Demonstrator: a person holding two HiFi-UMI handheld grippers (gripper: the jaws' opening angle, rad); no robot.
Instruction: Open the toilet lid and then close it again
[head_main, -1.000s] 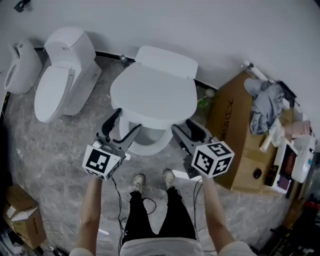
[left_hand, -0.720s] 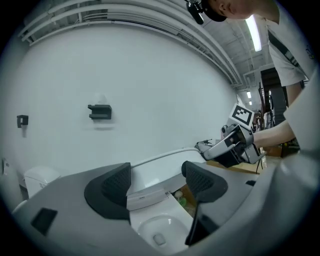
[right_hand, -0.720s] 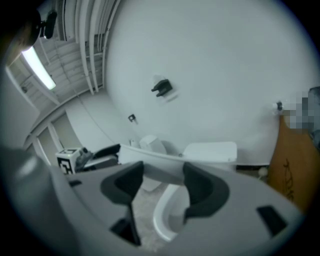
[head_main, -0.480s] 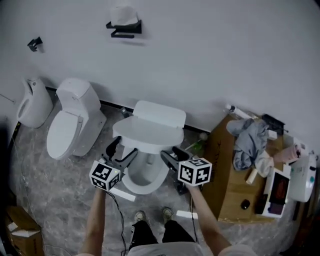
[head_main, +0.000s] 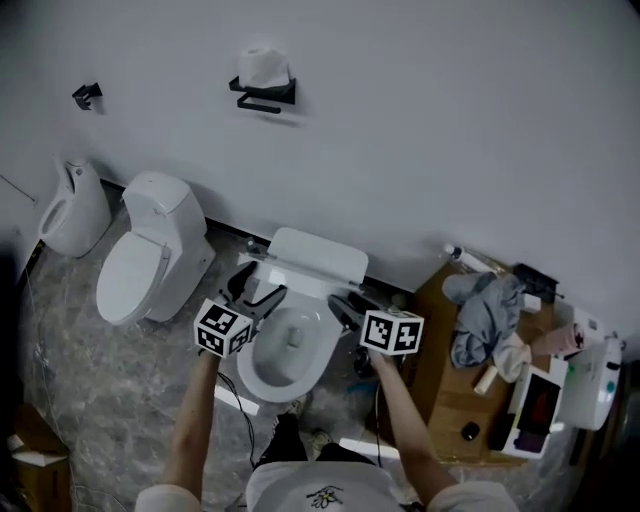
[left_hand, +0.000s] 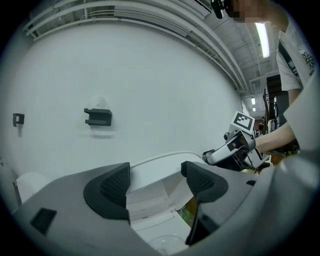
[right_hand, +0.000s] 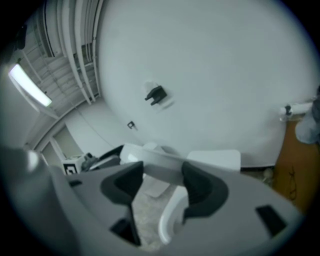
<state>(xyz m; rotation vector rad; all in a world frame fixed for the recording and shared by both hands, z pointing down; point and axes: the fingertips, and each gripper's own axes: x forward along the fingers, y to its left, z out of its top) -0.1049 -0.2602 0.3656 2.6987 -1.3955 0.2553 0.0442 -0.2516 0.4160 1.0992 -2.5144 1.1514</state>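
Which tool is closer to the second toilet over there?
Left. The left tool hovers on the side of the open bowl facing the second toilet; the right tool is across the bowl, farther off.

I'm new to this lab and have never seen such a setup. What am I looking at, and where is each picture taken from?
No robot: a person holds a two-jaw gripper in each hand. The wide picture comes from a camera on their head, looking down; the other two ride on the grippers and look along the jaws. The left gripper and right gripper reach to a toilet whose lid is raised over the open bowl. Both have jaws apart; the lid shows in the gap, unclamped; the left's have just been opening. Nearby stand another toilet and a cardboard box with a cloth.
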